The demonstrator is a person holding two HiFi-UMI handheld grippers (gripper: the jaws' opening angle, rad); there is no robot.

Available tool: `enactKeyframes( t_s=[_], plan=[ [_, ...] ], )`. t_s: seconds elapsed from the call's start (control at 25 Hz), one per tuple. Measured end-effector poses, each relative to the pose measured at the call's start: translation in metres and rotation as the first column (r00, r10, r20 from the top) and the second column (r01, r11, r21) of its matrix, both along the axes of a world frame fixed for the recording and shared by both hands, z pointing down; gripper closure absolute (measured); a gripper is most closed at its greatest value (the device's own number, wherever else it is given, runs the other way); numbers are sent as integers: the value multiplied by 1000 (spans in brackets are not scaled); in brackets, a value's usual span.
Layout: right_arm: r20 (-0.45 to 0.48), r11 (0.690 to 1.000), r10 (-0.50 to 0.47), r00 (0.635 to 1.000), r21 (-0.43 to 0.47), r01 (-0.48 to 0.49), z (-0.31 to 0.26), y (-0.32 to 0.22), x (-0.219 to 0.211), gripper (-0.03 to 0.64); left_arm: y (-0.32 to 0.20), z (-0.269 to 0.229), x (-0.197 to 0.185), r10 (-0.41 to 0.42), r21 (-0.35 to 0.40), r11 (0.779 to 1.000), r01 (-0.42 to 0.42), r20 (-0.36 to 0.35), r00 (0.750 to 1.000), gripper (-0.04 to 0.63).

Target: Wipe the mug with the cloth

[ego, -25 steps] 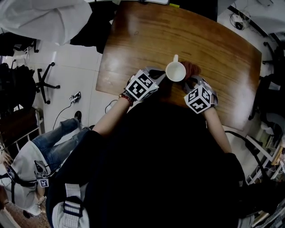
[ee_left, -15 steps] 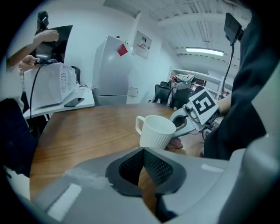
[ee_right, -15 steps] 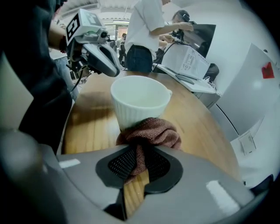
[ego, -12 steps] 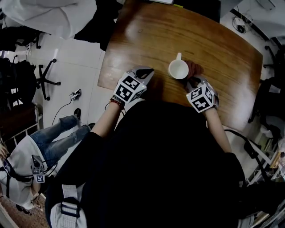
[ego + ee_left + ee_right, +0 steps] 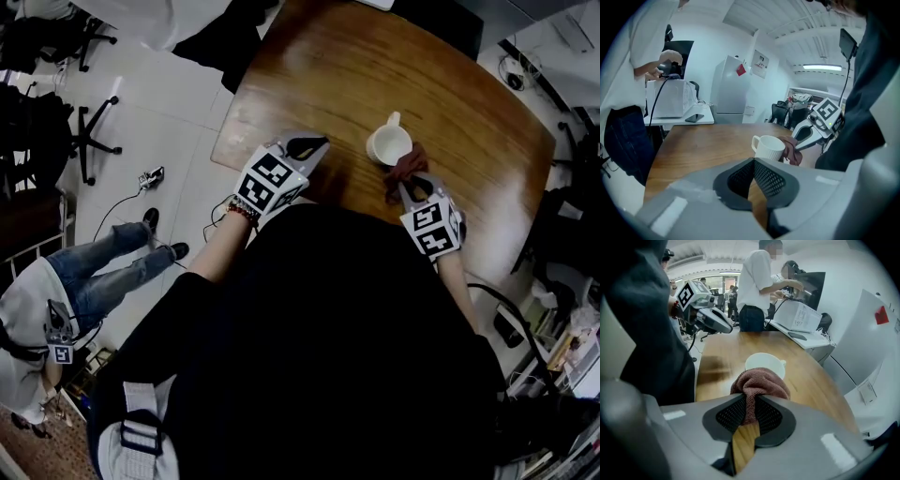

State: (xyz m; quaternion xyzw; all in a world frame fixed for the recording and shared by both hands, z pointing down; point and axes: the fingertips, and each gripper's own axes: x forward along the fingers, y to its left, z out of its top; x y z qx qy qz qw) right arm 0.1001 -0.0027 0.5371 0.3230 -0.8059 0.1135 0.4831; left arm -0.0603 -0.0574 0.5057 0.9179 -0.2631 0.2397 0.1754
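On the wooden table (image 5: pixel 375 66) the white mug (image 5: pixel 388 146) stands upright; our right gripper (image 5: pixel 415 190) clamps the brown cloth (image 5: pixel 406 167) just beside it, and our left gripper (image 5: pixel 305 147) is closed on nothing, apart from the mug

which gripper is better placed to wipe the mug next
Right. The right gripper is shut on the cloth, close beside the mug; the left gripper is empty and farther from the mug.
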Motion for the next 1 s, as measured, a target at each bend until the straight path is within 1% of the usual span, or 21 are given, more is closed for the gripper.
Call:
enactKeyframes(
  t_s=[0.12, 0.28, 0.36, 0.48, 0.68, 0.84, 1.0],
  plan=[
    [-6, 1000, 18, 1000, -19, -18, 10, 0, -7, 560, 7, -6, -3, 6, 18, 1000, -6, -6, 1000, 595],
    [-10, 997, 64, 998, -40, -64, 25, 0, -9, 560, 9, -9, -12, -2, 16, 1000, 3, -23, 1000, 595],
    [-25, 995, 76, 997, -59, -77, 38, 1, -9, 560, 8, -7, -18, -4, 9, 1000, 4, -20, 1000, 595],
    [-72, 993, 73, 995, -83, -79, 55, 0, -11, 560, 7, -4, -28, -1, -6, 1000, 1, -18, 1000, 595],
    [-114, 990, 98, 989, -93, -108, 62, 0, -15, 560, 12, -1, -32, 51, -19, 999, -51, -14, 999, 595],
    [-92, 984, 141, 986, -97, -150, 48, 4, -21, 560, 10, -1, -37, 74, -20, 997, -74, -24, 997, 595],
    [-45, 985, 164, 985, -54, -166, 19, 9, -37, 560, 3, -1, -47, 88, -11, 996, -88, -26, 996, 595]
  ],
)
